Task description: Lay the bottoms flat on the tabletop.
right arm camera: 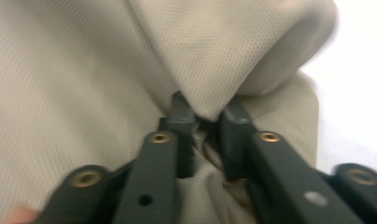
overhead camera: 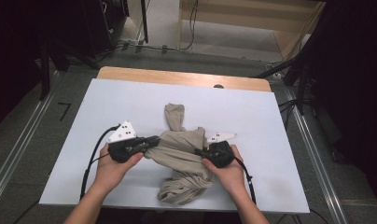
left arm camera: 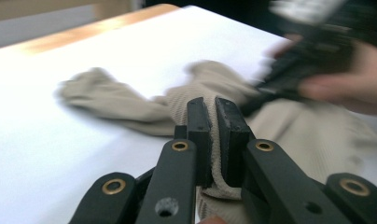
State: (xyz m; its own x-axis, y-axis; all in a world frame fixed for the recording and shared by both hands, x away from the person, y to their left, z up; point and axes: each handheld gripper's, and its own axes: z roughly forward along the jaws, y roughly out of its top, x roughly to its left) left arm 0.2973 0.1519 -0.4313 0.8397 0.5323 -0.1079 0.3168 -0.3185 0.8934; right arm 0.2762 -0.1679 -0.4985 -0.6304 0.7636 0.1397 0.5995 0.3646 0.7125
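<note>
A: Looking down from the high view, a crumpled beige garment point(overhead camera: 181, 158) is lying near the middle of the white bench point(overhead camera: 130, 100), towards the person's edge, with one narrow part point(overhead camera: 174, 115) reaching away towards the far side.

B: And both hands are right on it. The left claw point(overhead camera: 155, 139) is coming in at the garment's left edge, the right claw point(overhead camera: 199, 151) at its right, each hand wrapping a black handle.

A: From the left gripper view, the left claw point(left arm camera: 213, 135) is pinching a fold of the ribbed beige cloth point(left arm camera: 289, 135), jaws nearly together with fabric squeezed between them.

B: The other hand point(left arm camera: 350, 84) and its gripper are showing blurred at the top right there, sitting on the same cloth.

A: Over in the right gripper view, the right claw point(right arm camera: 206, 122) is clamping a bunched ridge of the garment point(right arm camera: 84, 79), with fabric draping over the jaw tips.

B: White bench point(right arm camera: 359, 102) is peeking in at the right edge.
</note>
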